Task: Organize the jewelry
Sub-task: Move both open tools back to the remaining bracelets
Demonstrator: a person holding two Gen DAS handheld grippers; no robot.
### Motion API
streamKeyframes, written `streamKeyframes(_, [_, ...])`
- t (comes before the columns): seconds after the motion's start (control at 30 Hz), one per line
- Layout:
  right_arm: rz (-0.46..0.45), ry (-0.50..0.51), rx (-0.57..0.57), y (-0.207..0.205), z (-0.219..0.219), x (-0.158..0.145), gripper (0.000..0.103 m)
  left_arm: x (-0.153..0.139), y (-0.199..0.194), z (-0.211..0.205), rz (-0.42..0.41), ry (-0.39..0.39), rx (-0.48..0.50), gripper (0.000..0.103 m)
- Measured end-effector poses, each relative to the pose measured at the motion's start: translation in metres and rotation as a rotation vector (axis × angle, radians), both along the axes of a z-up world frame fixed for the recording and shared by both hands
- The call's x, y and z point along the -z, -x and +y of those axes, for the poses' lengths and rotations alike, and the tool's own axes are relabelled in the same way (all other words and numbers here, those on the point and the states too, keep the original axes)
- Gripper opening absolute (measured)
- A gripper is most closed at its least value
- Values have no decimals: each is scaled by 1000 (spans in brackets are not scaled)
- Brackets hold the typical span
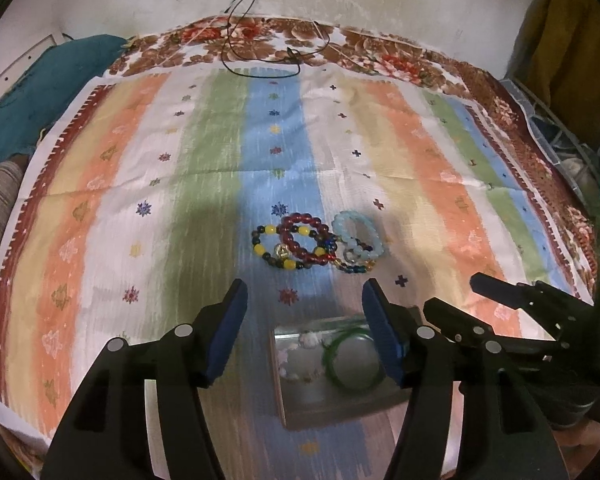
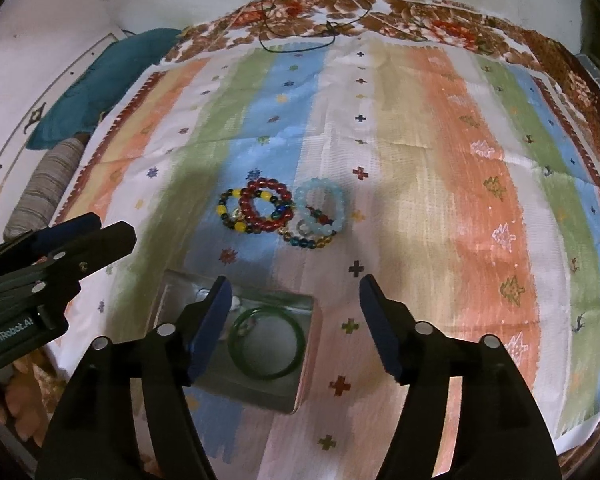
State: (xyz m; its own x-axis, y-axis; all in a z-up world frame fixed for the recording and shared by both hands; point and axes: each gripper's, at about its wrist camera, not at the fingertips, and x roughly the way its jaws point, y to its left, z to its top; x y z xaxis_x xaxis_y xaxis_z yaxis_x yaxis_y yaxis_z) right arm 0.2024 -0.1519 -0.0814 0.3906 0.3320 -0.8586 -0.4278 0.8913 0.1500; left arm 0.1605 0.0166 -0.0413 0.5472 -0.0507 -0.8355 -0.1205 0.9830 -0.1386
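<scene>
Hovering low over the clear box [image 2: 236, 344], the left gripper [image 1: 304, 324] has its blue pads spread wide and grasps nothing; the right gripper [image 2: 294, 320] hangs just right of the box, likewise released and empty; inside the box lies a green bangle [image 2: 266, 344], with what may be a pale beaded piece [image 1: 300, 360] beside it, too blurred to be sure; beyond the box, on the striped cloth [image 2: 440, 160], four bracelets lie in an overlapping cluster: a yellow-and-dark beaded bracelet [image 2: 232, 212], a dark red beaded bracelet [image 2: 266, 204], a pale blue beaded bracelet [image 2: 324, 208] and a multicoloured glass bracelet [image 2: 308, 240]; farther from the box, a thin black cord [image 2: 296, 36] lies across the floral blanket [image 2: 420, 20] under the wall.
</scene>
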Motion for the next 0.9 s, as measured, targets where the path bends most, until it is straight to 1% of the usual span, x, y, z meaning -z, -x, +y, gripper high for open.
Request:
streamKeyframes(0.13, [3,20,5,-13,3,7,73,7,-12,2,10,7,8,62])
streamKeyframes(0.37, [12,34,44,-33,3,21,73,23,-38,1,35,-1,9,67])
streamKeyframes(0.4, [20,34,48,-37,3,25,74,24,-41,1,37,-3,9,67])
streamKeyframes(0.43, [27,34,49,-41,3,28,77,27,-45,1,40,-9,9,68])
streamKeyframes(0.47, [29,33,50,-42,4,29,80,30,-48,0,45,-16,12,68])
streamKeyframes(0.5, [30,26,52,-46,5,31,80,33,-50,0,48,-18,16,68])
streamKeyframes(0.73, [30,46,51,-57,13,39,82,45,-65,3,66,-1,16,68])
streamKeyframes(0.9, [48,85,65,-70,14,53,82,49,-75,10,73,12,3,68])
